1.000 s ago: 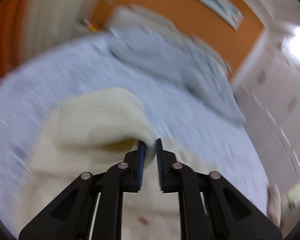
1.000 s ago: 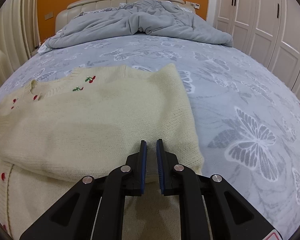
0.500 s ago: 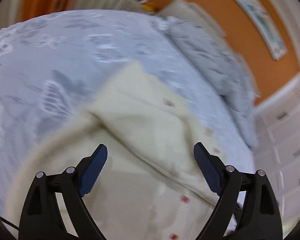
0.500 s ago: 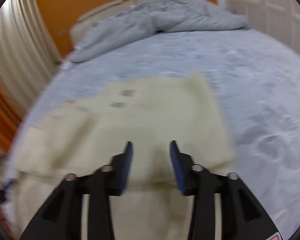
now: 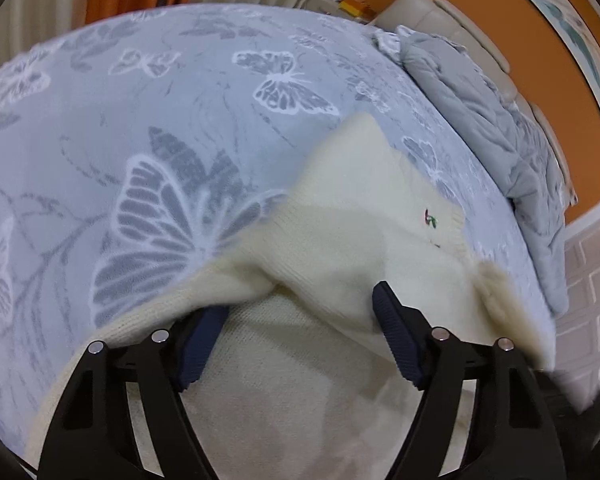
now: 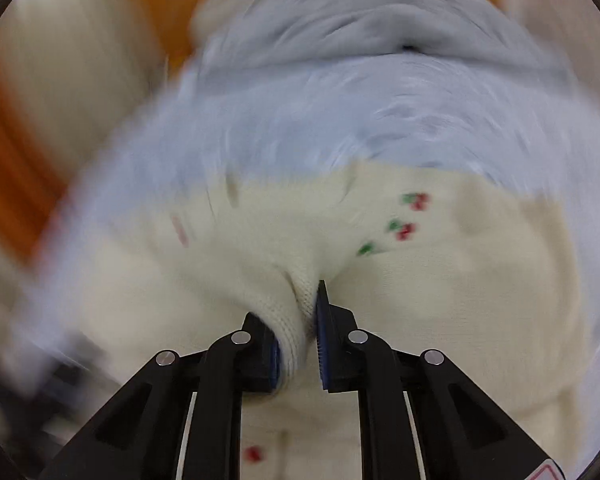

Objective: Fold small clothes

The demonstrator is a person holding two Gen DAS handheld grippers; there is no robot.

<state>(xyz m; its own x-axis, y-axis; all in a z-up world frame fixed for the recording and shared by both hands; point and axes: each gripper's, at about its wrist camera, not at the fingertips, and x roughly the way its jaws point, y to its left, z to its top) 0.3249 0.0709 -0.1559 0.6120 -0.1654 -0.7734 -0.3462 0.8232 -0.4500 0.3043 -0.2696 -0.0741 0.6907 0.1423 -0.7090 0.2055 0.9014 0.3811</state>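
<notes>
A cream knit cardigan point(image 5: 352, 240) with small cherry embroidery lies partly folded on the bed. In the left wrist view my left gripper point(image 5: 296, 324) is open wide, its jaws on either side of a folded sleeve edge, the left pad tucked under the knit. In the right wrist view the cardigan point(image 6: 460, 280) fills the lower half, blurred by motion. My right gripper point(image 6: 300, 320) is shut on a bunched ribbed edge of the cardigan.
The bed cover point(image 5: 140, 160) is pale blue with grey butterflies. A grey duvet point(image 5: 500, 128) is heaped at the headboard by the orange wall. Curtains hang at the left. White wardrobe doors stand at the right.
My left gripper let go of the sleeve, opened wide and moved down over the fold edge. My right gripper opened, then shut on a ribbed edge and is moving fast.
</notes>
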